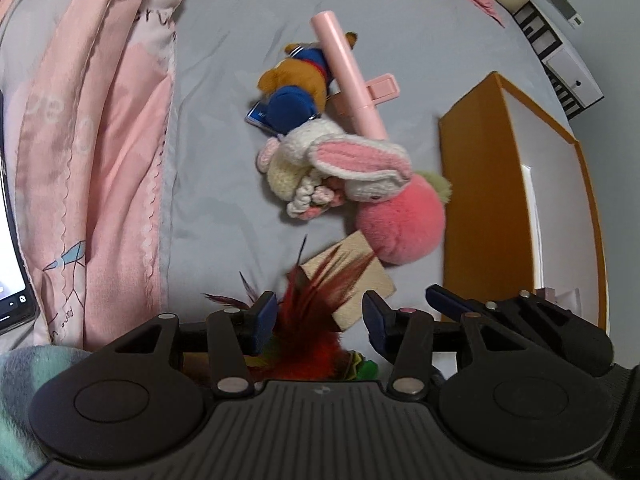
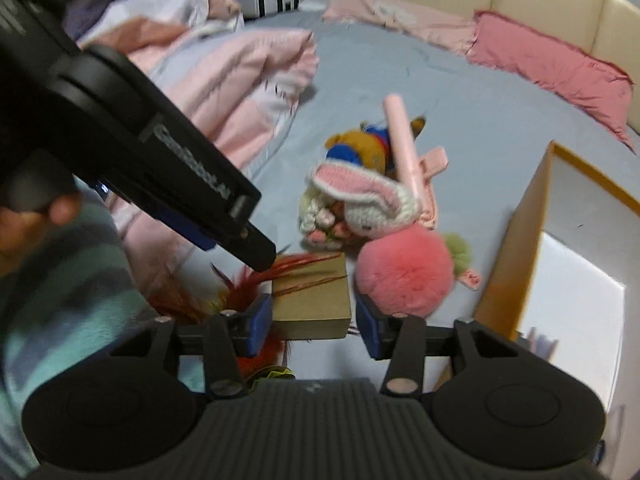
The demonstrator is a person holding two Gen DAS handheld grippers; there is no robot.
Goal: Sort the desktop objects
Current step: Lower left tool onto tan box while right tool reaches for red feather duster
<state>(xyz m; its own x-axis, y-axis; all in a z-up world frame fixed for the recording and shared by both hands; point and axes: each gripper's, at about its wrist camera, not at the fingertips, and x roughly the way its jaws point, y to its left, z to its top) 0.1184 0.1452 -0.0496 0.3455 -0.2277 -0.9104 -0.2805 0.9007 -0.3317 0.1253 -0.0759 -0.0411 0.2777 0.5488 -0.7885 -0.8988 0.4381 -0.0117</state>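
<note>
1. In the left wrist view, we found the left gripper point(image 1: 319, 312) pointing steeply down at the bed point(image 1: 224, 40), its jaws apart, with the red feather toy point(image 1: 316, 304) rising between the blue pads; we could not see either pad pressing on it, so we judged it not gripped. The small cardboard box point(image 1: 352, 280) lay just beyond the fingertips, under the feathers, turned cornerwise to the jaws. Past it, toward the far edge of the bed, lay the pink pompom point(image 1: 400, 224), the crocheted rabbit point(image 1: 344, 164), the bear plush point(image 1: 296, 84) and the pink stick point(image 1: 344, 72), its long axis running away from us. The orange storage box point(image 1: 480, 200) stood to the right.

2. In the right wrist view, we saw the right gripper point(image 2: 314, 324) with its jaws wide, straddling the cardboard box point(image 2: 312, 300): the left pad sat at the box's side, the right pad stood clear of it. The box's long sides ran away from the gripper, so the jaws spanned its short width. We judged the right gripper the better placed for the box, which lay straight ahead between its fingers; the left gripper point(image 2: 256, 248) came in from the left over the feather toy point(image 2: 248, 284). The orange storage box point(image 2: 516, 248) stood right of the pile.
</note>
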